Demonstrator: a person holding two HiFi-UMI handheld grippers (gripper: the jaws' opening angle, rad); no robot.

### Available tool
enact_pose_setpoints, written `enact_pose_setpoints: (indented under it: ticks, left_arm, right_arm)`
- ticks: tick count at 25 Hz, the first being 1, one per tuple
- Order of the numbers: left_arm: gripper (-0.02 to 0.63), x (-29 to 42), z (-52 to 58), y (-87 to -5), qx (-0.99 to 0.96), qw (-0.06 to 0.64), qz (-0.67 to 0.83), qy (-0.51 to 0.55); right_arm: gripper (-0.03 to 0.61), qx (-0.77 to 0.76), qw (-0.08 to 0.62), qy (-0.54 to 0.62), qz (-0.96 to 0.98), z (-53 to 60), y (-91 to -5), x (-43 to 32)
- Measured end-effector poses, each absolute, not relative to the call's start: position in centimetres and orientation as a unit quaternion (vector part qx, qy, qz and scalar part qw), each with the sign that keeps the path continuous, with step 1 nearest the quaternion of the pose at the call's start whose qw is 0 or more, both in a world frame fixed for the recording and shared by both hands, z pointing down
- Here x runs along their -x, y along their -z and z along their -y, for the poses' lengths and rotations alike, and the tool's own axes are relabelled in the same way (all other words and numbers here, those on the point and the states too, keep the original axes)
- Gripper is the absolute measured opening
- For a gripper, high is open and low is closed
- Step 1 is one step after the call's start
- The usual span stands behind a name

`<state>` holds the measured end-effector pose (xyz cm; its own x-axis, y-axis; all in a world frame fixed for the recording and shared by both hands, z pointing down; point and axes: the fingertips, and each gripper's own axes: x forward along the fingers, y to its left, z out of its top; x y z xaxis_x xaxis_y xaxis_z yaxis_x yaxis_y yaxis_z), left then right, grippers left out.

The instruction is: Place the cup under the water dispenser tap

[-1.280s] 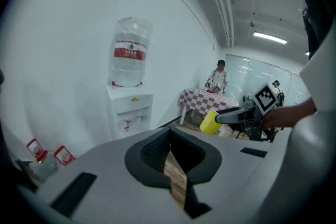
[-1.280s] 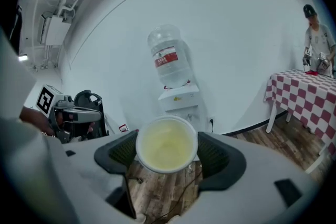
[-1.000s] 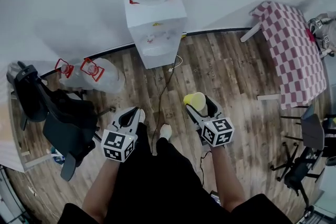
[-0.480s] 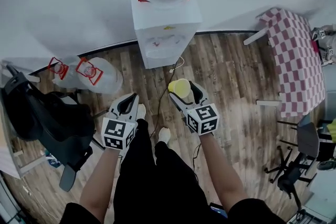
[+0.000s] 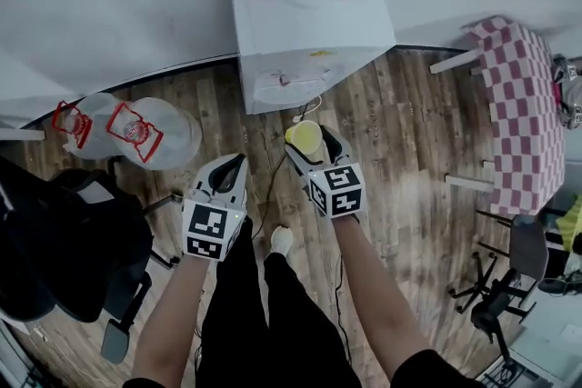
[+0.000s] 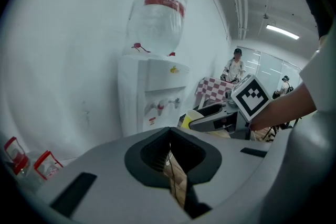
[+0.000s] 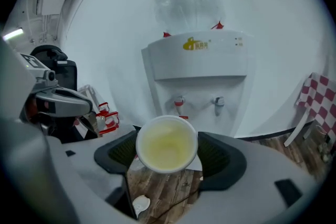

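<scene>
The right hand-held gripper (image 5: 306, 144) clasped the yellow cup (image 7: 167, 144) in front of the water dispenser (image 5: 309, 41), below its taps (image 7: 179, 100), while the left hand-held gripper (image 6: 169, 152) sat pinched together and empty; a harder squeeze might have buckled the cup, or a clipped tap knocked it loose.

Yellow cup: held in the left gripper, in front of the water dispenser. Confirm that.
Wrong gripper. The right gripper view shows the yellow cup held in the right gripper, in front of the water dispenser; the left gripper is empty.
</scene>
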<state>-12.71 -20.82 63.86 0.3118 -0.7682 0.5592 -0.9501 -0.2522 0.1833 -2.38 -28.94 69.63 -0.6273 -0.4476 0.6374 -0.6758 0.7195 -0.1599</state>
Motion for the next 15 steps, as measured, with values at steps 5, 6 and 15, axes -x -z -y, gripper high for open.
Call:
enact_pose_setpoints:
  ticks: [5,6,15]
  left_arm:
    - [0.015,13.8,23.8,-67.8,-0.767,0.253,0.562,-0.178]
    - [0.015,13.8,24.3,-68.6,-0.768,0.252,0.561,-0.178]
    - [0.015,15.3,27.7,-73.5,-0.771,0.242,0.561,-0.177]
  right_arm:
    - [0.365,-0.322,0.309,-0.187,0.875,32.6,-74.0,4.3]
    - [0.365,-0.321,0.314,-0.183,0.874,33.2,-74.9,4.5]
    - [0.365,-0.325,0.333,-0.16,0.871,37.6,-81.1,7.1]
